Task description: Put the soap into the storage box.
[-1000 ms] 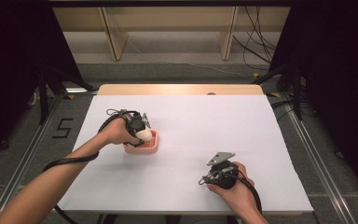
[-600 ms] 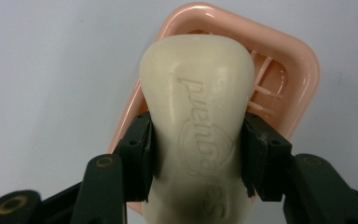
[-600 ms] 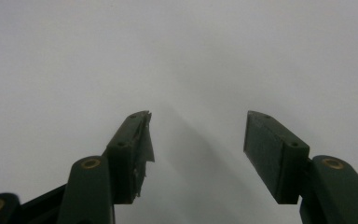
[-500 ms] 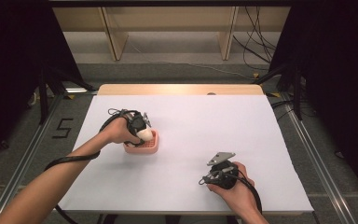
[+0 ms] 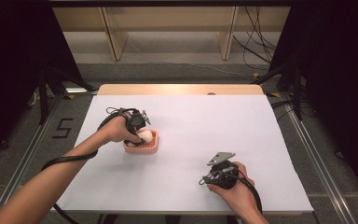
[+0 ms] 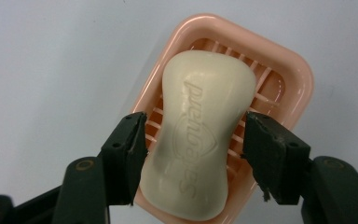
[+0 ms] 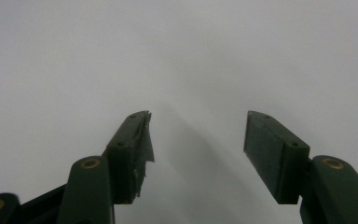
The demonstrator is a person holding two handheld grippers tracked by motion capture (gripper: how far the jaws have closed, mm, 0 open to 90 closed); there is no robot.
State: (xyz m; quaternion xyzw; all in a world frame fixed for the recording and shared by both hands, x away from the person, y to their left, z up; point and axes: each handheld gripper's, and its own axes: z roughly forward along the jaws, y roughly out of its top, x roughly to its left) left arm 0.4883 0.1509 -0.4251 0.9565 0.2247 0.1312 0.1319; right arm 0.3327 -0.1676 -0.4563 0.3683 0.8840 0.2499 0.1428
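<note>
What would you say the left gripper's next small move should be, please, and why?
Probably a straight lift of the left gripper away from the soap. The soap lies in the pink dish, and the jaws have just been opening: they now flank its waist, seemingly without pressing it. Lifting straight should avoid nudging it.

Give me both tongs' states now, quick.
Left tongs: open, jaws just opened, soap bar lying between them in the pink soap dish.
Right tongs: open, nothing between them.
</note>
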